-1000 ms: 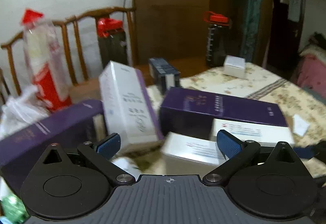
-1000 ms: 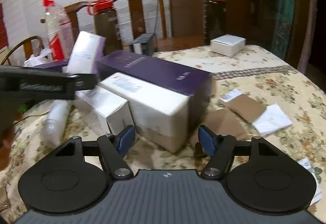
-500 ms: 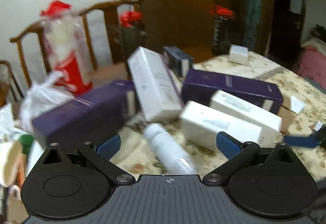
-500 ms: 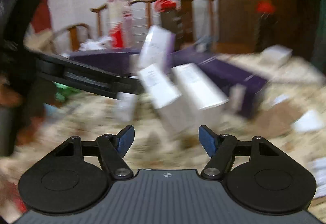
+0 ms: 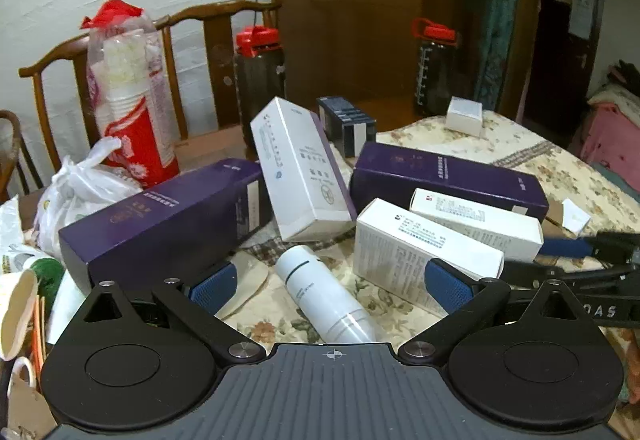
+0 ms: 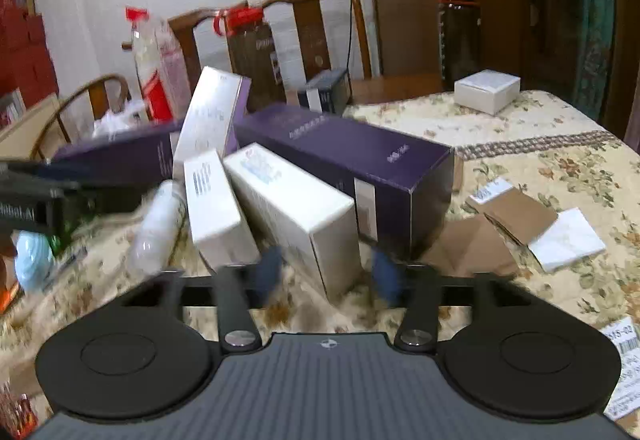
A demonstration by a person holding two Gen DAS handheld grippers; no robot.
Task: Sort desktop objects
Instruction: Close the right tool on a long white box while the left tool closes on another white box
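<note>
Left gripper: jaws spread, nothing pinched; white cylindrical plastic bottle seen lying on floral-cloth table between blue pads, untouched. Right gripper: jaws part-spread, just been closing, blurred; end of white rectangular carton seen between them, contact not discernible. Long purple cardboard box noted directly behind carton. Small white square box noted near far table edge, well apart.
</note>
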